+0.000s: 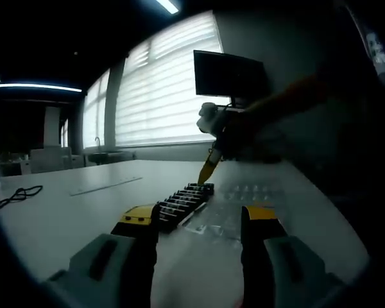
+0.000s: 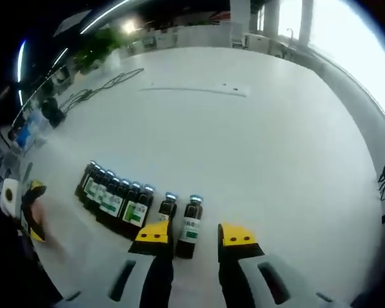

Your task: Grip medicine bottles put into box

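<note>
**Both grippers spread above the bottle row on the white table**

**Right gripper view**
- The right gripper [image 2: 196,239] points steeply down at the white table [image 2: 256,141]. Its two yellow-tipped jaws stand apart.
- One medicine bottle [image 2: 191,227] lies between the jaws, nearer the left jaw, cap pointing away from the camera. Contact between the jaws and this bottle cannot be confirmed.
- A second loose bottle [image 2: 168,209] lies just beside it, partly covered by the left jaw tip.
- To the left, a row of bottles [image 2: 115,199] with green-and-white labels lies packed side by side, touching one another.
- At the left edge, the left gripper [image 2: 27,208] shows as a blurred yellow and white shape.
- Farther off, a long pale strip [image 2: 199,89] lies flat on the table, and dark cables [image 2: 99,86] trail near the far left edge.

**Left gripper view**
- The left gripper [image 1: 199,221] is held low and nearly level over the table. Its jaws are spread wide and hold nothing.
- Just beyond the jaw tips lies the bottle row [image 1: 183,204], with a clear plastic tray [image 1: 240,208] beside it on the right.
- Above the far end of the row, the right gripper [image 1: 207,171] hangs tip-down, carried by a person's dark arm [image 1: 295,96].
- Behind stand a monitor [image 1: 230,76] and bright blinds [image 1: 163,90].
</note>
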